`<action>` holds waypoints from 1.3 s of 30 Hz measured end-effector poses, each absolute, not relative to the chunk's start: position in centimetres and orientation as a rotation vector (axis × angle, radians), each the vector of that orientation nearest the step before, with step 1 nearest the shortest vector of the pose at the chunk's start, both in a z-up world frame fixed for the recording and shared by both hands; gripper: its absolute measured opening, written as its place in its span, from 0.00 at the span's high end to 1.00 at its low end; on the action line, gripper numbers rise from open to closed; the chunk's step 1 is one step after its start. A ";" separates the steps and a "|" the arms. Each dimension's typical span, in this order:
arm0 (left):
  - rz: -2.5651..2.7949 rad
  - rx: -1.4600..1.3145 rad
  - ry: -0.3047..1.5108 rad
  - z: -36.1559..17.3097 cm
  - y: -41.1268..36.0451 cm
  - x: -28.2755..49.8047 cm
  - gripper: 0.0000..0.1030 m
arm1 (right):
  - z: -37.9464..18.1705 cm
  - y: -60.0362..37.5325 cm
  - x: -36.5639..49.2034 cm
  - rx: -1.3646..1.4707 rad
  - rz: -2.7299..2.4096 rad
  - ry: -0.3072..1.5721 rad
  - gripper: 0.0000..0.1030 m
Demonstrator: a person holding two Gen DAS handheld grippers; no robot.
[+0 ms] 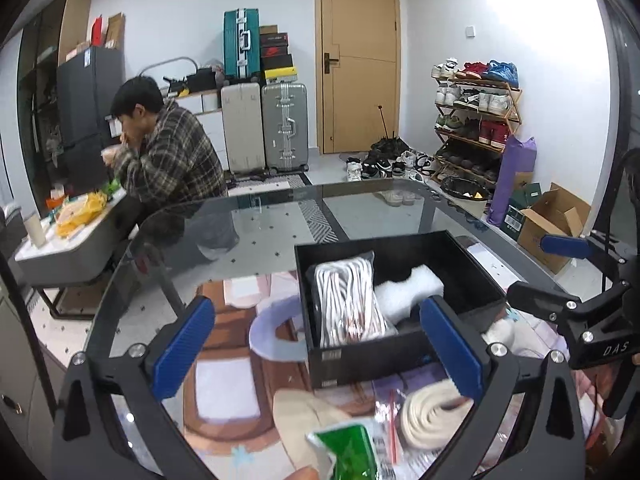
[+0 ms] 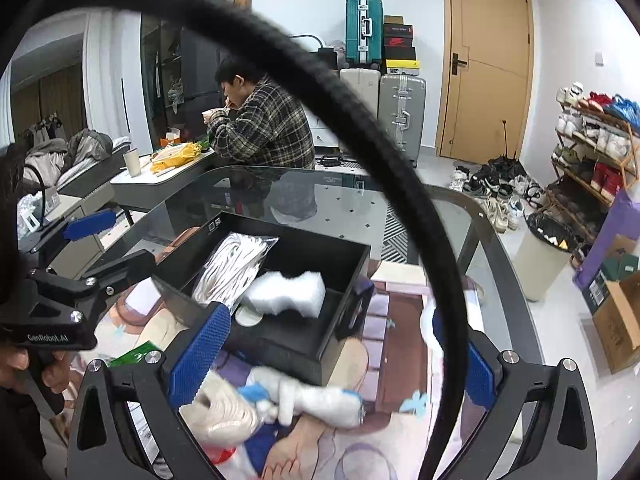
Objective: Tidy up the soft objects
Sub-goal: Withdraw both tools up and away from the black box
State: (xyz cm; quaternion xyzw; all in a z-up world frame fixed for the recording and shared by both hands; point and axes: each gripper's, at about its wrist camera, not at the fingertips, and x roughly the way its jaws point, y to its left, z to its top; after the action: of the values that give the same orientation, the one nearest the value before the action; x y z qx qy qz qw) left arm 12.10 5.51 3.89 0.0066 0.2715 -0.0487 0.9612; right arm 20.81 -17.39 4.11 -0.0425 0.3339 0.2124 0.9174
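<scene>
In the left wrist view, the left gripper (image 1: pixel 316 350) stands spread wide and empty, lower centre. Below it lie a glossy green sachet (image 1: pixel 352 450) and a coiled cream ribbed strap (image 1: pixel 434 412); slick film could slide from the pads. Mid-frame, the rigid black rectangular box (image 1: pixel 472 276) holds bagged white cords (image 1: pixel 348 304) and spongy white foam (image 1: pixel 408 286). The right gripper (image 2: pixel 340 350), likewise spread and empty, hangs over fluffy white-and-blue socks (image 2: pixel 320 398); the thick black cable (image 2: pixel 360 120) crossing its view might snag.
</scene>
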 end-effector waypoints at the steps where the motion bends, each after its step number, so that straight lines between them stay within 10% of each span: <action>1: -0.092 0.008 0.549 3.9 5.8 11.8 0.00 | 4.1 -17.6 20.6 -0.086 0.441 0.693 0.00; 39: -0.087 -0.013 0.649 0.7 6.8 6.6 0.00 | 0.4 -17.3 14.3 -0.115 0.529 0.820 0.00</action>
State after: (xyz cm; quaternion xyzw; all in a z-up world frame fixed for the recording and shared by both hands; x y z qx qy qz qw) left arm 6.63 6.80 0.73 -0.0062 0.3185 -0.0425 0.9469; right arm 14.32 -17.27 0.43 -0.0552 0.3938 0.2542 0.8816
